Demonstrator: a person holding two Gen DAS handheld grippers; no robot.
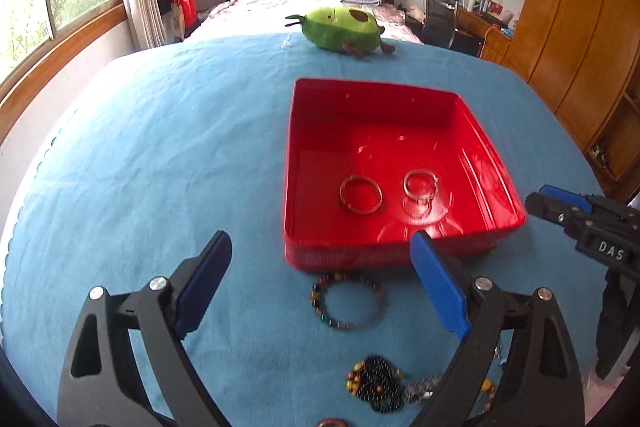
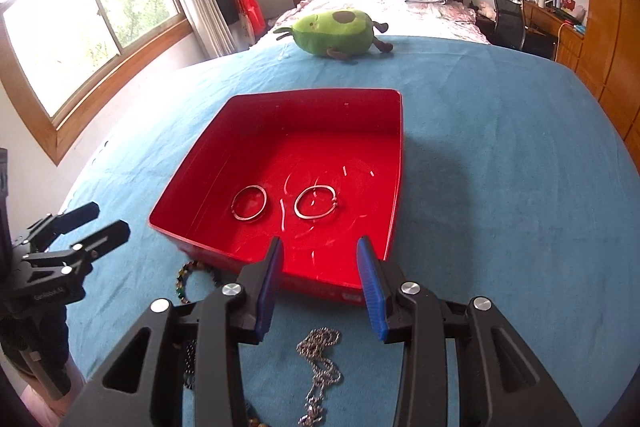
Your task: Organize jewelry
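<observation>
Sitting in the red tray point(image 1: 496, 163): two bangles point(image 1: 361, 194); bead bracelet point(image 1: 347, 303), chain point(image 2: 322, 363) wait outside, left gripper point(image 1: 320, 281) wide, right gripper point(image 2: 320, 287) half-open, both empty.

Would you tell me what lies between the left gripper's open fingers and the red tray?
In the left wrist view, a multicoloured beaded bracelet lies on the blue cloth between the left gripper and the red tray.

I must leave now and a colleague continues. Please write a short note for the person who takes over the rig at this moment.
Left gripper: open, empty, above the beaded bracelet.
Right gripper: open, empty, above the silver chain.
Done: two silver bangles lie in the red tray.
Left: beaded bracelet, black bead necklace and silver chain are on the blue cloth, in front of the tray.
</observation>
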